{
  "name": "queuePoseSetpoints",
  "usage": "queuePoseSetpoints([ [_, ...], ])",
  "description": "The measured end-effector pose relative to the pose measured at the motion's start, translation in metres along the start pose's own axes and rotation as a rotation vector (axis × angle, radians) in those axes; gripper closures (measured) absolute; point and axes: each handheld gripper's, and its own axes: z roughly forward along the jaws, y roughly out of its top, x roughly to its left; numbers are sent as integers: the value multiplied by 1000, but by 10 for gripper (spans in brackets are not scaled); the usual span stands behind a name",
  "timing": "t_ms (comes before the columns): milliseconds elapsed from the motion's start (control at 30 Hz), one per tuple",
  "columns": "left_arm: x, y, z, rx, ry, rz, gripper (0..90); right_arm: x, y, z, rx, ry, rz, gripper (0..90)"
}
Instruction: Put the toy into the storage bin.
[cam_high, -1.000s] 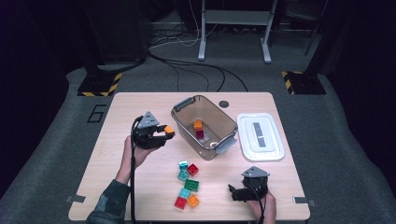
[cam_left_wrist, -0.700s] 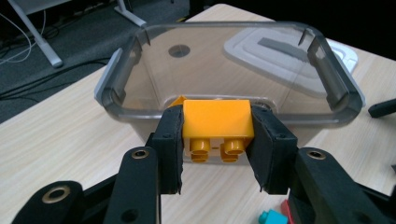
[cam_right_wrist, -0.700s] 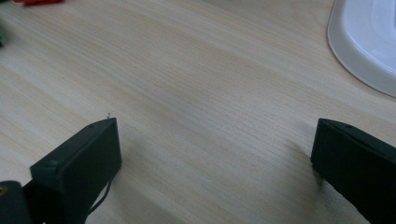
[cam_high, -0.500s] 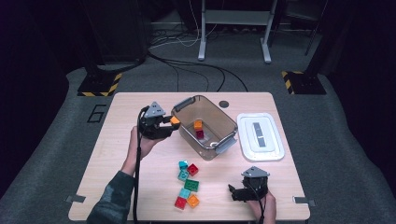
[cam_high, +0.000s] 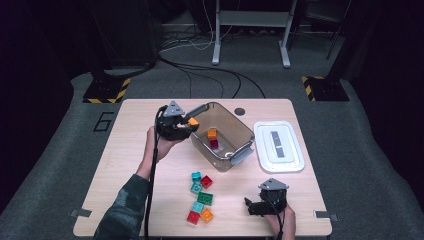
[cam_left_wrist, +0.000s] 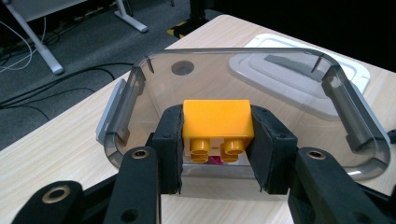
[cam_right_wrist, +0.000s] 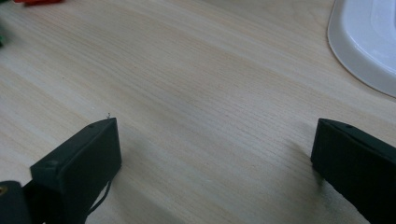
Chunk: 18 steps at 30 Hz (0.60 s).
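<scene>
**Orange brick held at the bin's rim**

The wooden table carries everything. Largest on it is the clear plastic bin, lying straight ahead of the left gripper; its near rim sits just under and beyond the jaws. Past the bin's far side lies the white lid, flat on the wood, which also shows off to the upper right of the right gripper. That gripper rests low on the table, jaws spread wide with bare wood between them.

The left gripper is closed on an orange brick, one pad against each side, studs pointing back toward the camera, held above the bin's near edge. Inside the bin, ahead of and below the held brick, lie another orange block and a dark red one. A cluster of loose bricks lies on the table to the left of the right gripper.
</scene>
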Motion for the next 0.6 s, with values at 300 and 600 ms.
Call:
queuePoseSetpoints([
  [300, 5, 6, 16, 24, 8, 4, 587, 0, 0, 0, -2, -1, 4, 7],
  [600, 7, 12, 31, 49, 19, 12, 587, 0, 0, 0, -2, -1, 4, 8],
])
